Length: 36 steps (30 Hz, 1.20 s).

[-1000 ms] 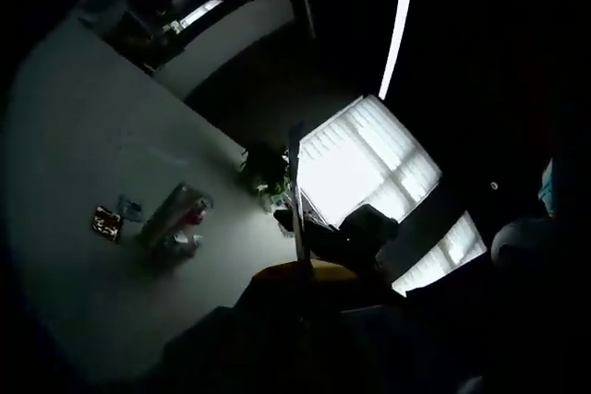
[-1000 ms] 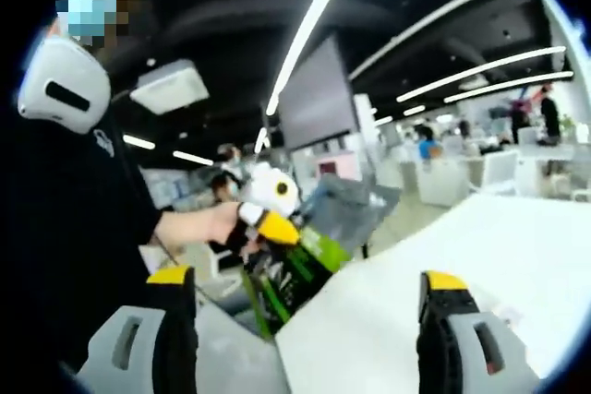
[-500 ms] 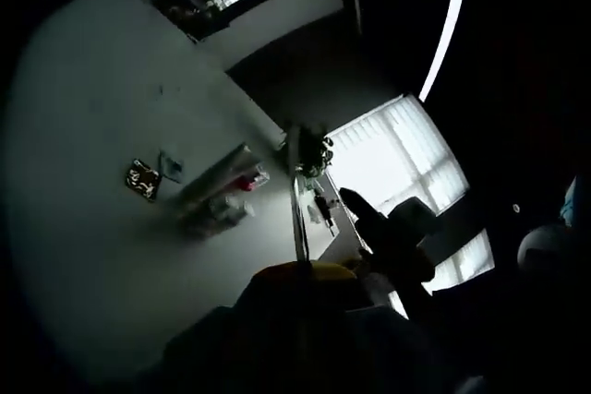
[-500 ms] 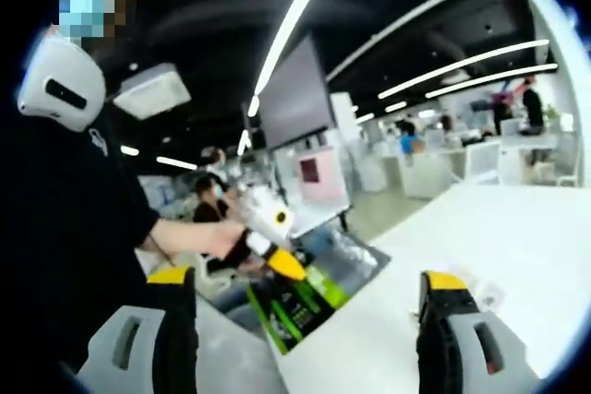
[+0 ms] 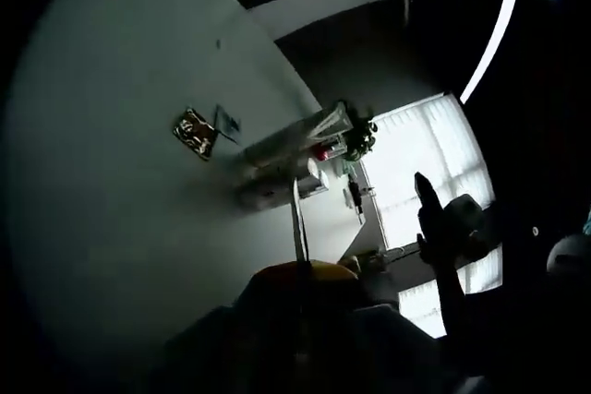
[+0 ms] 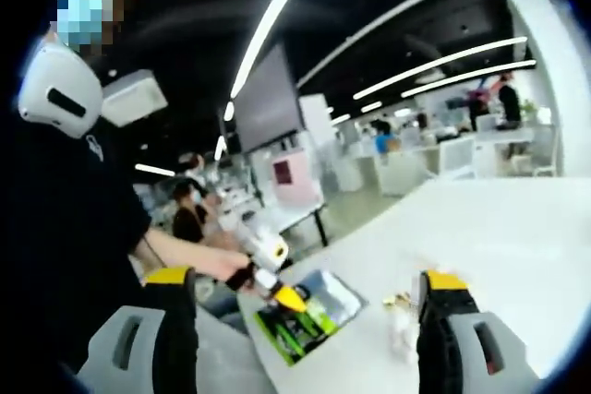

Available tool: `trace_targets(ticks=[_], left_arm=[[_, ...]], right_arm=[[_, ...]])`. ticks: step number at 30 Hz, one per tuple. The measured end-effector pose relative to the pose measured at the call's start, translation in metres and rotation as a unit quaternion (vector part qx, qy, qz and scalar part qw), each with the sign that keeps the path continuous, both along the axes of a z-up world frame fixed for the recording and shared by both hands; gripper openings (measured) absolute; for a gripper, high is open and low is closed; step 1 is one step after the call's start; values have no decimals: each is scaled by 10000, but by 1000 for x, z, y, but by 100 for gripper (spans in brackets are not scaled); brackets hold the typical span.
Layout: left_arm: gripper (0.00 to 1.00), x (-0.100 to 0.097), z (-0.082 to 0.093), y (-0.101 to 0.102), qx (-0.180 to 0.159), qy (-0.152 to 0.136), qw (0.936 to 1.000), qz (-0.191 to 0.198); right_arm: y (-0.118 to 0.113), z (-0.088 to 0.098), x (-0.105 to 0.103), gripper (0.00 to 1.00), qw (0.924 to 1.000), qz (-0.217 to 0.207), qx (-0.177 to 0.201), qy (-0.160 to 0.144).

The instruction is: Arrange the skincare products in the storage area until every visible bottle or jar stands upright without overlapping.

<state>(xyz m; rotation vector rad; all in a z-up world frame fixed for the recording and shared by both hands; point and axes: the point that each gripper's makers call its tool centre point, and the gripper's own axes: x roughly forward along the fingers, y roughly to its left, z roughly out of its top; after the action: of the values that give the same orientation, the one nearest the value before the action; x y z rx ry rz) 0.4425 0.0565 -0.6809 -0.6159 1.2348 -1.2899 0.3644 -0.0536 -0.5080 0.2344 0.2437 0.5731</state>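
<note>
Skincare products (image 5: 294,165): a small cluster of bottles or jars on the white bench (image 5: 111,228), seen far off and dim in the left gripper view; one red-topped item shows among pale ones, too small to tell which stand upright.
Storage rack (image 5: 300,136): a long clear tray or rack, right alongside the products, on the side toward the bright window.
Dark card (image 5: 193,132): a flat patterned card or packet on the bench, near the products, on the side away from the window; a smaller pale slip lies just beside it.
Plant (image 5: 360,136): dark foliage at the bench edge, just beyond the rack.
Small pale items (image 6: 399,325): in the right gripper view, blurred pale items on the bench beside the inner edge of the right-hand jaw, too blurred to name.
Left claw (image 5: 297,269): the yellow-tipped jaws meet along a thin line with no gap, nothing between them. In the right gripper view it is gripped in the person's hand (image 6: 231,265) and points down at the bench edge.
Green tray (image 6: 305,316): a flat tray with green contents, under the left claw's tip.
Right claw (image 6: 305,294): jaws stand wide apart, nothing between them, well apart from the products.
</note>
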Motion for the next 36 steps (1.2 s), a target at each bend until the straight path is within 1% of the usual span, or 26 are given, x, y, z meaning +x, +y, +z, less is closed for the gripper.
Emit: trace_targets(ticks=[5,10,11,14,17,19,22,26,32,35,36], left_arm=[[2,8,-20,-3,188,84,9998,44],[2,19,-38,-7,386,155,9991,52],[2,20,-40,-8,399,160,9991,49],[2,26,-51,-10,516,248,9983,48],[2,30,-60,-12,613,304,9976,53],[2,34,-63,-14,640,269,9976,62],[2,40,-66,-17,648,308,9974,110],[2,44,-72,-19,785,289,9965,97],[2,48,-79,-20,895,276,9956,35],[2,51,-84,-22,947,301,9950,46],[2,53,-84,-24,918,344,9952,61]], right_arm=[[-20,-2,-5,99,9997,-244,-14,35],[-39,-10,-10,99,9989,-398,-127,211],[-41,-10,-10,99,9987,-423,-138,230],[-47,-11,-11,99,9984,-473,-163,266],[-51,-15,-12,99,9980,-453,-229,368],[-55,-15,-12,99,9979,-443,-258,402],[-59,-15,-13,99,9976,-458,-266,441],[-64,-17,-11,99,9973,-530,-233,463],[-65,-23,-10,99,9968,-541,-207,546],[-65,-25,-9,99,9967,-536,-209,579],[-66,-25,-10,99,9966,-538,-203,589]])
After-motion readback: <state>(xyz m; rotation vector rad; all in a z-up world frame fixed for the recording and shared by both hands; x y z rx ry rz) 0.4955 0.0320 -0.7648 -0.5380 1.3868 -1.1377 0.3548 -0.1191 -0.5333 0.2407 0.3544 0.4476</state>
